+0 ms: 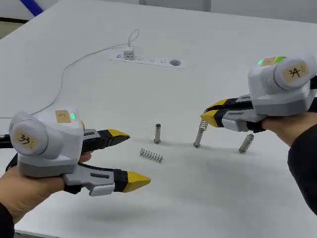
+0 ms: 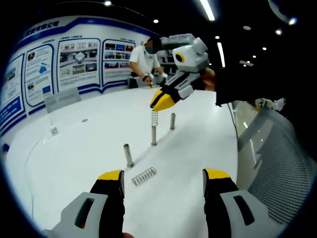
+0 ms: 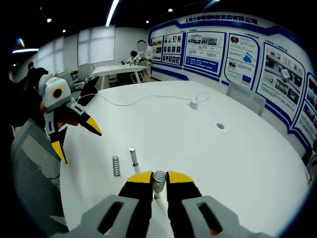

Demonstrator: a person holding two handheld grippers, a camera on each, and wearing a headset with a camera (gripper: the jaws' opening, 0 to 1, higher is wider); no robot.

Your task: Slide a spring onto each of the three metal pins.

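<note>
On the table (image 1: 208,198), your right tongs (image 1: 208,115) pinch a spring (image 1: 202,126) atop the middle pin (image 1: 197,141) to thread it, while your left tongs (image 2: 163,176) hang open by the loose spring (image 1: 151,155), likely meant for the bare pin (image 1: 157,133).

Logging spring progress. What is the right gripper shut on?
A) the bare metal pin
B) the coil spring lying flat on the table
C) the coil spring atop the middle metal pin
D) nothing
C: the right gripper pinches the small steel coil spring sitting over the top of the upright middle metal pin.
</note>
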